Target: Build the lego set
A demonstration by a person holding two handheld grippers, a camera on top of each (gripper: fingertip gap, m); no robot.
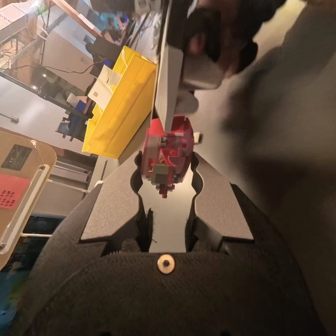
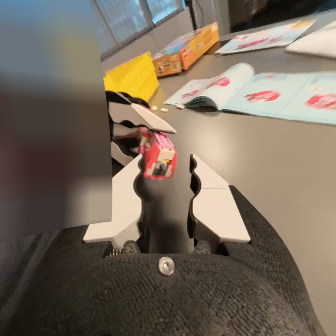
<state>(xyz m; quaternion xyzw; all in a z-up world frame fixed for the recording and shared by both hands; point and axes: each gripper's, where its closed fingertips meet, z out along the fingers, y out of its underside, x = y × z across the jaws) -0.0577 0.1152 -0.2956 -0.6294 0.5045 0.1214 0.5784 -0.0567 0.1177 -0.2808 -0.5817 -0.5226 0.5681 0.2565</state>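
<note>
Left wrist view, left gripper (image 1: 165, 163): its fingers stood part-open around a red and pink brick model (image 1: 167, 154). The left pad lay against the model's side; whether the right pad pressed on it could not be told.
Left wrist view, right gripper: a grey finger (image 1: 168, 76) came down from above, its tip meeting the top of the model.
Left wrist view, surroundings: a yellow bin (image 1: 123, 109) sat on the table edge just left of the model, and a small white piece (image 1: 198, 138) lay to the model's right.
Right wrist view, right gripper (image 2: 165, 160): its jaws stood wide apart. The model (image 2: 160, 160) hung near the left fingertip, with clear space on the right side.
Right wrist view, left gripper (image 2: 145, 141): its two fingers stood above and below the model's far end, apparently gripping it above the grey table (image 2: 236, 154).
Right wrist view, background: an open booklet (image 2: 236, 91), an orange box (image 2: 185, 54) and the yellow bin (image 2: 132, 80) lay well beyond.
</note>
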